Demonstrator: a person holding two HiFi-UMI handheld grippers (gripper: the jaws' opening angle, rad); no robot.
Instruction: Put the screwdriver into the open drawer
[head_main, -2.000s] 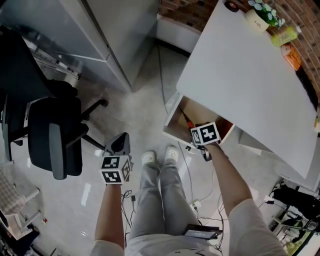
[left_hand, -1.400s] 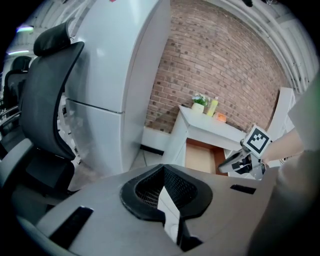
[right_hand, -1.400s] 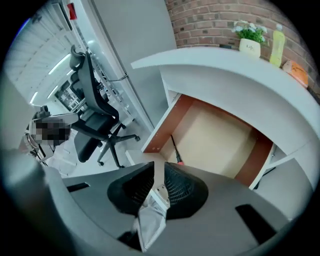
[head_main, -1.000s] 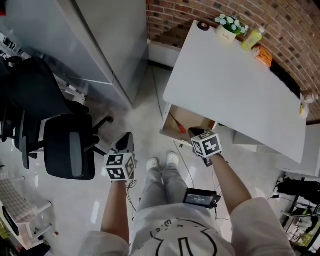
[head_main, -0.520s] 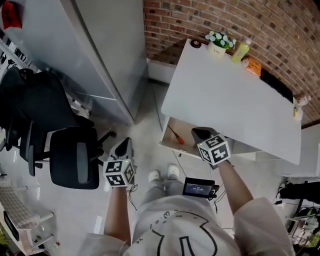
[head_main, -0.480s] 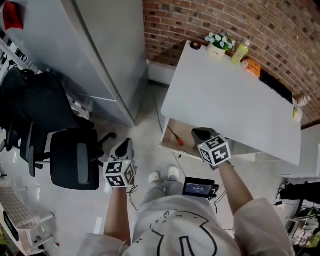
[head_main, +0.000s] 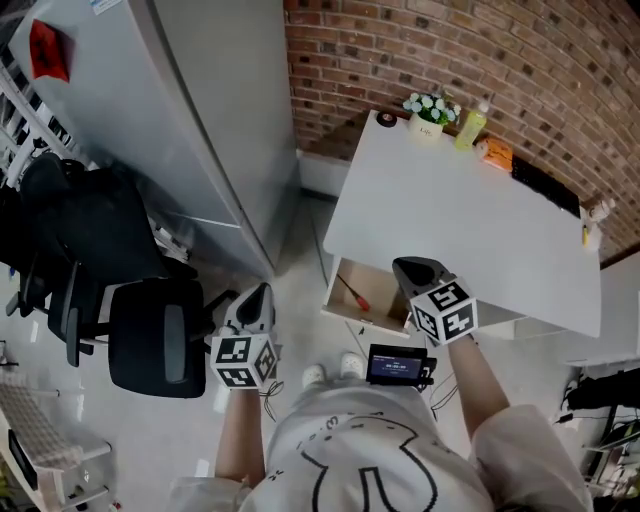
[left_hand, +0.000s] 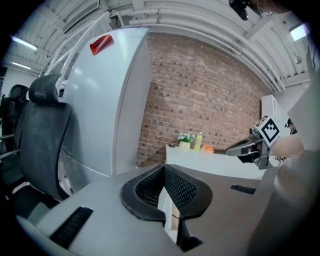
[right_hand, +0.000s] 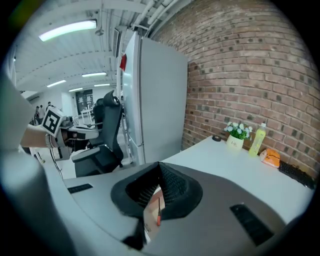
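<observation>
Head view: the screwdriver (head_main: 352, 293) lies in the open drawer (head_main: 341, 272) under the bench (head_main: 470, 215), just left of the right gripper (head_main: 408, 267); the left gripper (head_main: 261, 292) is well apart.

Left gripper view: jaw tips meet, holding nothing.

Right gripper view: jaws closed and empty, the screwdriver (right_hand: 158, 213) lying beyond them.

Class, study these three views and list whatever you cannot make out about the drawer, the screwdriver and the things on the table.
- Drawer: in the head view, its right part is hidden by the right gripper and the table.
- Screwdriver: in the head view, too small to tell its tip; in the right gripper view, only a sliver shows past the jaws.
- Flower pot label: too small to read.
</observation>
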